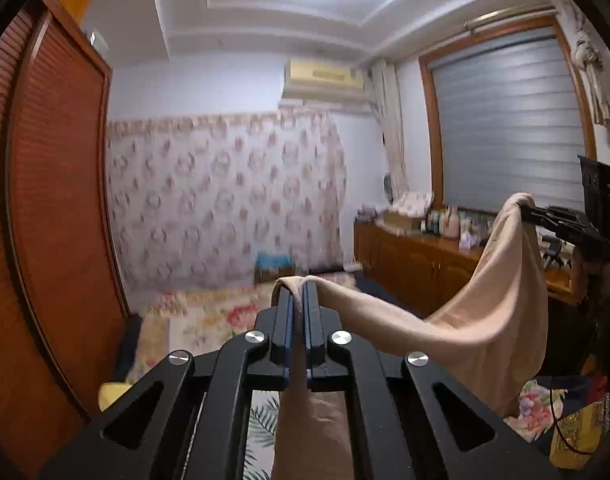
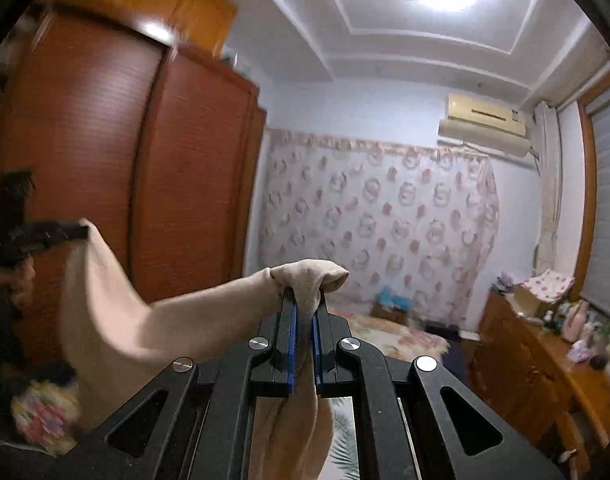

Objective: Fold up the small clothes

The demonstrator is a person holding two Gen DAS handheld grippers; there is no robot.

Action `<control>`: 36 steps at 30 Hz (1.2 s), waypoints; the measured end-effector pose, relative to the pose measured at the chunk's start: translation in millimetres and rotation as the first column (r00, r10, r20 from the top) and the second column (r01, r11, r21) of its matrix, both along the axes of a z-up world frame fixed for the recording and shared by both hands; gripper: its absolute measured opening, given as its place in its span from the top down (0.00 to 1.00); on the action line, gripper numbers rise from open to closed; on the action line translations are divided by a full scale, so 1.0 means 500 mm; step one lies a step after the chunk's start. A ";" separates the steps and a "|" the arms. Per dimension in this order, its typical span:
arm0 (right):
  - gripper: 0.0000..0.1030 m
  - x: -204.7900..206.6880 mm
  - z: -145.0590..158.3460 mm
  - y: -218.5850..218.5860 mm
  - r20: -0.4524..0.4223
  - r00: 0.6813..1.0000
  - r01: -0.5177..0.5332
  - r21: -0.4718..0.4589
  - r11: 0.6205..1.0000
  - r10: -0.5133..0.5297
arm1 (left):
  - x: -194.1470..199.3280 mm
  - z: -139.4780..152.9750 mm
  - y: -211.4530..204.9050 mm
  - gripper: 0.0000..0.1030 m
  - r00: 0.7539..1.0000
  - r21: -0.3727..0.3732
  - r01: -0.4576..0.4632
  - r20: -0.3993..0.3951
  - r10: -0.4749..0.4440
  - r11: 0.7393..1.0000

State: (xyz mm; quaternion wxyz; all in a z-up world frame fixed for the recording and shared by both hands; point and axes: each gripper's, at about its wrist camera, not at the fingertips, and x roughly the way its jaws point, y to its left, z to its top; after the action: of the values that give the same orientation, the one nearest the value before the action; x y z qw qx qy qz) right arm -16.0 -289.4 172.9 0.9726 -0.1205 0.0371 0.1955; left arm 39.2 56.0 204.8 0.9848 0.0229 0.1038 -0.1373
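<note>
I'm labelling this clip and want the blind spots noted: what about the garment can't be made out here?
- Beige garment: its type; lower part cut off behind left gripper.
- Right wrist view: hem hidden under right gripper.
- Folding surface: mostly blocked by the gripper bodies.

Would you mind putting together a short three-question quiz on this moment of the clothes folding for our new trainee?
1. True or false: the left gripper is shut on the beige garment.
2. The edge of the garment between the two grippers: A) is pulled taut in a straight line, B) sags in a curve, C) lies flat on the bed.
3. Fill in: above the flowered hanging cloth, an ______ is mounted on the wall.

Key
1. True; the cloth is pinched between its pads.
2. B; the right gripper is shut on the other end.
3. Air conditioner.
</note>
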 end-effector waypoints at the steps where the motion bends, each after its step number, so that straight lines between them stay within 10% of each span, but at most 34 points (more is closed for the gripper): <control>1: 0.94 0.022 -0.005 0.007 -0.022 1.000 0.005 -0.014 1.000 -0.006 | 0.031 -0.021 0.000 0.96 0.999 -0.001 -0.001 -0.032 0.001 1.000; 13: 0.95 0.355 -0.094 0.056 -0.190 0.967 0.150 -0.117 0.982 -0.170 | 0.325 -0.188 -0.006 0.96 0.971 0.045 -0.084 -0.223 0.092 0.995; 19: 0.77 0.591 -0.318 0.070 -0.517 0.805 0.207 -0.213 0.955 -0.290 | 0.450 -0.379 0.004 0.87 0.883 0.100 -0.072 -0.456 0.110 0.992; 24: 0.57 0.589 -0.413 0.064 -0.593 0.748 0.191 -0.235 0.953 -0.296 | 0.415 -0.442 0.023 0.48 0.857 0.108 -0.047 -0.507 0.095 0.993; 36: 0.57 0.495 -0.388 0.000 -0.666 0.727 0.119 -0.120 0.986 -0.168 | 0.324 -0.500 0.027 0.47 0.817 0.077 -0.047 -0.571 0.082 0.996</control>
State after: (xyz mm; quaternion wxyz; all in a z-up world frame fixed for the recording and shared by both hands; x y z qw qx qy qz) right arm 231.6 -289.4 -20.8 0.9006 -0.0717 0.4021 0.1487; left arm 201.5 69.3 -45.0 0.9110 0.0063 0.3997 -0.1013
